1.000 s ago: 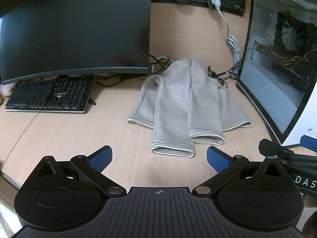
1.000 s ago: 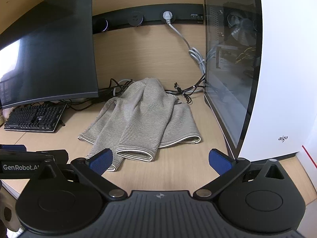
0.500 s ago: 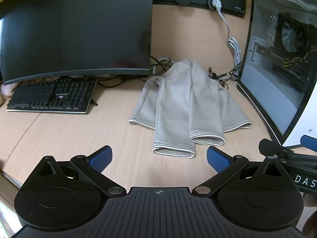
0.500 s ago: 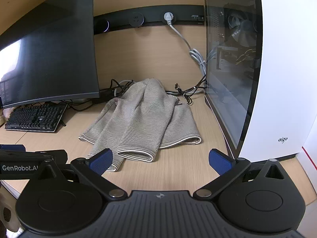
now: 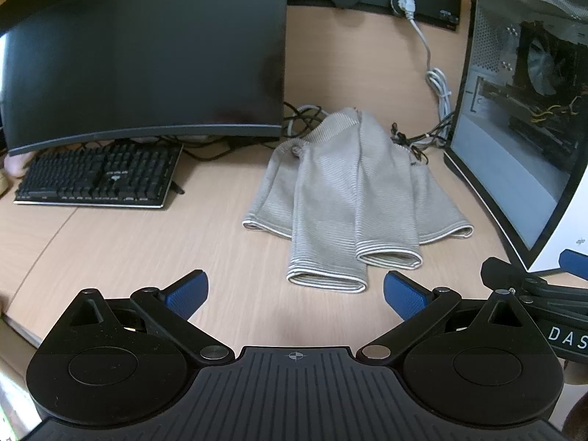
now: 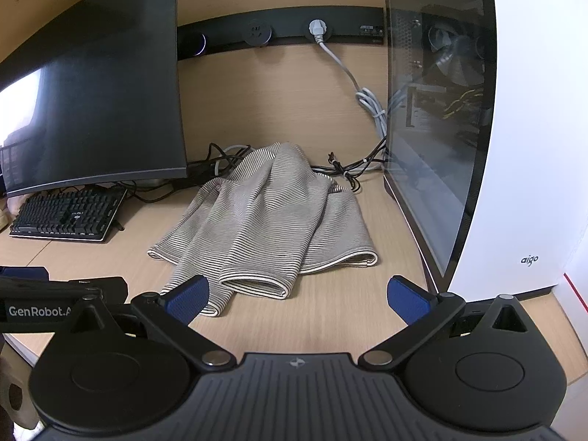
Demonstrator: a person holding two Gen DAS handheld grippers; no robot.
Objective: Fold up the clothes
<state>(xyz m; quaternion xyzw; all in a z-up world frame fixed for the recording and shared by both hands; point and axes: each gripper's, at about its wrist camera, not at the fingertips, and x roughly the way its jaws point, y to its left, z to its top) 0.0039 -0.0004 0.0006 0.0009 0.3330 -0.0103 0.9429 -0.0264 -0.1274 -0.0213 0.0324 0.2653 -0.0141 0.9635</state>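
A grey-and-white striped garment (image 5: 345,198) (image 6: 272,220) lies crumpled on the wooden desk, its cuffs and hem toward me and its far end bunched up against cables. My left gripper (image 5: 294,294) hovers open just short of the nearest cuff, with nothing between its blue pads. My right gripper (image 6: 297,299) is open too, low over the desk in front of the garment's near edge; its left pad (image 6: 185,299) overlaps a cuff in the view. Each gripper shows at the edge of the other's view.
A curved black monitor (image 5: 147,55) and a black keyboard (image 5: 95,176) stand at the left. A white PC case with a glass side (image 6: 477,147) stands at the right, close to the garment. Cables (image 5: 437,88) trail behind, from a wall socket strip.
Both views have shifted only slightly; the grippers stay open and the garment lies as it did.
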